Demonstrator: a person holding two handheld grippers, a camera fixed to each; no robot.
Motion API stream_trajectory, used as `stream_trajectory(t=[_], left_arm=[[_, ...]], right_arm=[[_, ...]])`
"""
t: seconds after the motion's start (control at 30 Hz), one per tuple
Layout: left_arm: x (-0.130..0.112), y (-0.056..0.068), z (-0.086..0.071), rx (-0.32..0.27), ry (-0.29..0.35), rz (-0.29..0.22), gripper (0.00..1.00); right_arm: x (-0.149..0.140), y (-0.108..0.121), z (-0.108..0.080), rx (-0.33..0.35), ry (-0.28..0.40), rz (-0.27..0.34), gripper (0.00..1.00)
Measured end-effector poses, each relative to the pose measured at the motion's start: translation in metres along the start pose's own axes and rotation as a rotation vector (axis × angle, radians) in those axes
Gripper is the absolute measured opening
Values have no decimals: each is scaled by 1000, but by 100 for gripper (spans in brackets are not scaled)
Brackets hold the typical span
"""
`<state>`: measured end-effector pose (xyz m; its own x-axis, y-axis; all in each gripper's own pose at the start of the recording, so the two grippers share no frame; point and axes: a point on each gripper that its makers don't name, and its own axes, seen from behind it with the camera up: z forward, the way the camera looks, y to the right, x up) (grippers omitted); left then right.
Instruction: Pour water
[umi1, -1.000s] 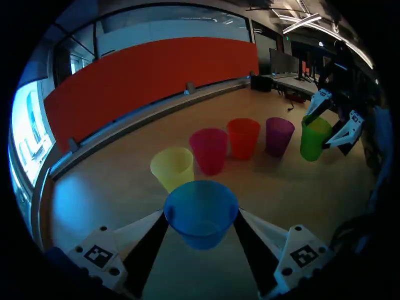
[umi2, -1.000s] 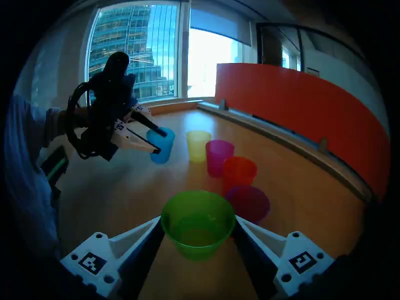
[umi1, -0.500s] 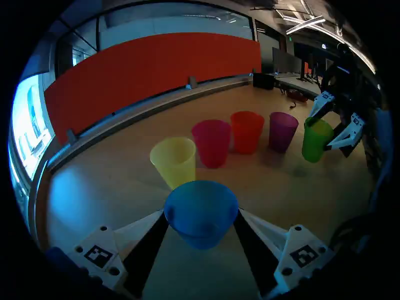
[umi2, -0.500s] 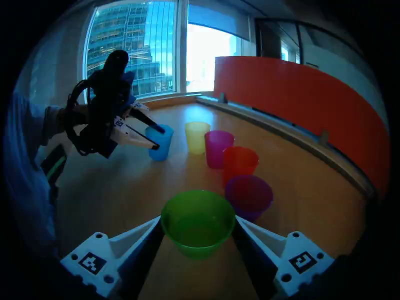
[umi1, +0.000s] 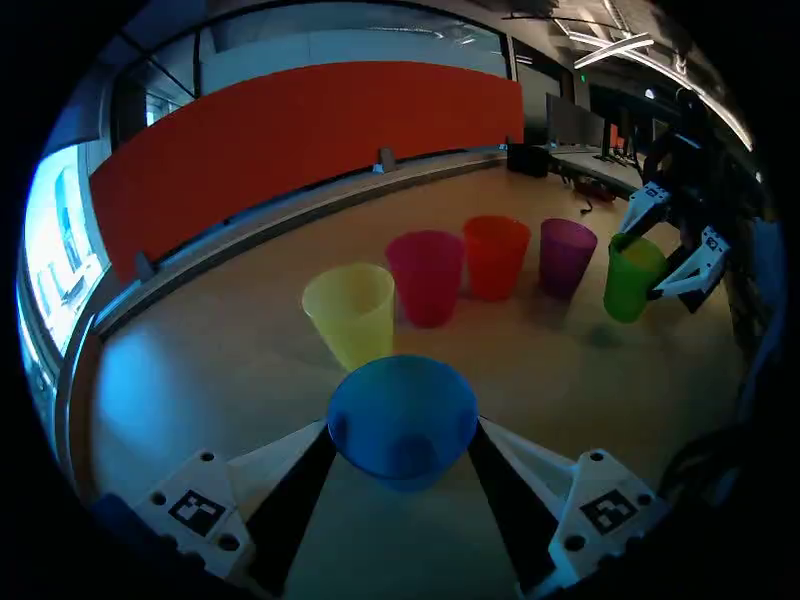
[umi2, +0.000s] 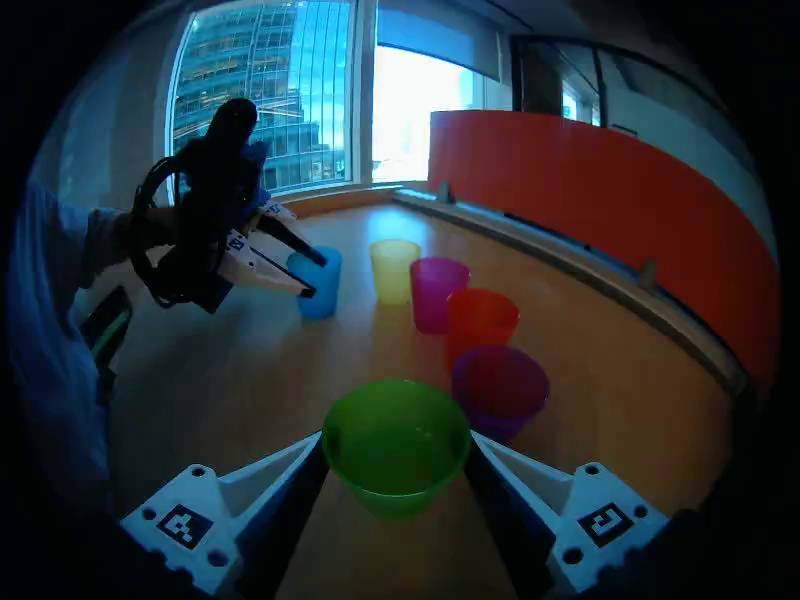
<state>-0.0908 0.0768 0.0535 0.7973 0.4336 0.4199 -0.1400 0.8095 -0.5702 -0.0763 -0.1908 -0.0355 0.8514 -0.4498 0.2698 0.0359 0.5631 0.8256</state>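
Note:
My left gripper (umi1: 402, 440) is shut on a blue cup (umi1: 402, 422), held upright just above the wooden table (umi1: 230, 360). Across the row, the same blue cup (umi2: 317, 283) appears in the left gripper (umi2: 310, 275), held by a person's hand. My right gripper (umi2: 396, 455) is shut on a green cup (umi2: 396, 443), also upright; in the left gripper view the green cup (umi1: 630, 277) sits at the right in the right gripper (umi1: 640, 268). Between them stand a yellow cup (umi1: 350, 313), a pink cup (umi1: 427, 277), an orange cup (umi1: 495, 256) and a purple cup (umi1: 566, 258).
An orange wall panel (umi1: 300, 140) and a low ledge (umi1: 280, 235) run behind the cups. Large windows (umi2: 300, 100) lie beyond the left gripper. A person's sleeve (umi2: 50, 340) fills the left side of the right gripper view. Desks (umi1: 590, 160) stand far back.
Both held cups have sunk slightly toward the table, so the row of four cups sits a bit higher in each view. Both grips are unchanged.

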Motion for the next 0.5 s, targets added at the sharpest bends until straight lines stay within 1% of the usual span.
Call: stream_trajectory(t=[0.13, 0.27, 0.4, 0.5], left_arm=[[-3, -3, 0, 10, -10, -7, 88], [-9, -6, 0, 21, -35, -24, 98], [-15, -6, -1, 15, -54, -46, 98], [-18, -6, -4, 11, -52, -54, 98]], right_arm=[[0, -1, 0, 1, 0, 1, 91], [-1, -1, 0, 1, -1, 1, 91], [-3, -2, 2, 0, -2, 4, 91], [-5, -2, 4, 1, -2, 7, 91]])
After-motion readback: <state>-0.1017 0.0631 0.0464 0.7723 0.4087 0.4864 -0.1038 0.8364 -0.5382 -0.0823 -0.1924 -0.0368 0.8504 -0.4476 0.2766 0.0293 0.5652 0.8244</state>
